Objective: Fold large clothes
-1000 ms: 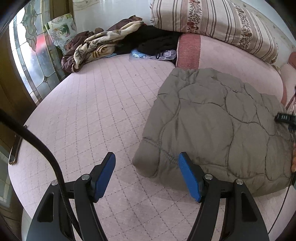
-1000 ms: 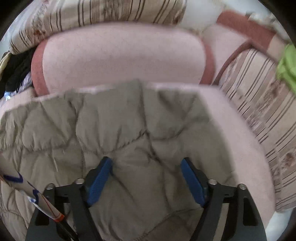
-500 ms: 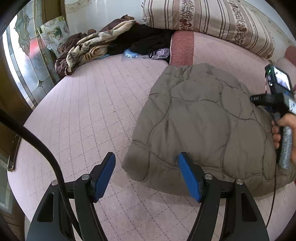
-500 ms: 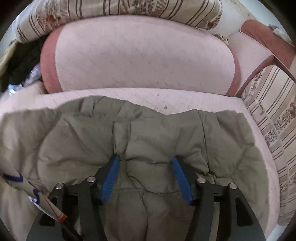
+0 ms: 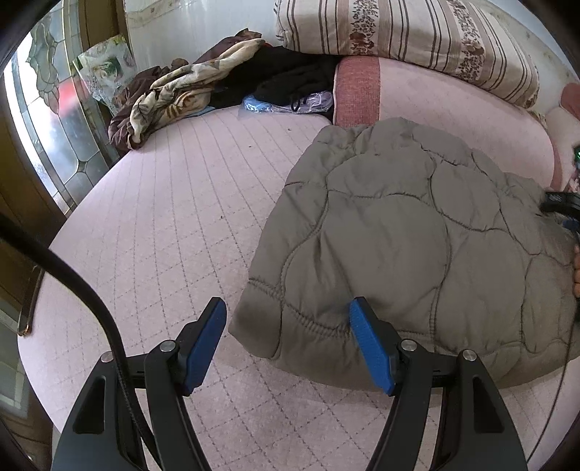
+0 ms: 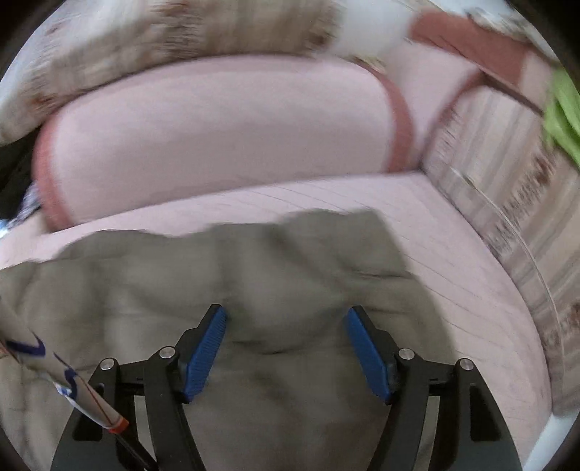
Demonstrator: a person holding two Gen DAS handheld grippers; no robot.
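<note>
A grey-olive quilted jacket (image 5: pixel 398 232) lies folded on the pink quilted bed (image 5: pixel 163 203). My left gripper (image 5: pixel 288 326) is open around the jacket's near left corner. Its right pad (image 5: pixel 369 344) rests against the fabric and its left pad (image 5: pixel 206 337) stands clear over the bed. The right wrist view is blurred by motion. There my right gripper (image 6: pixel 286 344) hovers low over the jacket (image 6: pixel 290 261) near its far right edge. Its jaws are opening, with fabric under them but not pinched. A black part of the right gripper (image 5: pixel 562 204) shows at the left wrist view's right edge.
A long pink bolster (image 5: pixel 435 105) and a striped pillow (image 5: pixel 398 32) lie behind the jacket. Crumpled clothes (image 5: pixel 174 94) are piled at the bed's far left, next to a stained-glass door (image 5: pixel 47 119). A striped cushion (image 6: pixel 514 188) and green cloth (image 6: pixel 562 112) sit on the right.
The right gripper, raised at the jacket's right side half a second ago, has dropped to the jacket with wider jaws. The left gripper has hardly moved.
</note>
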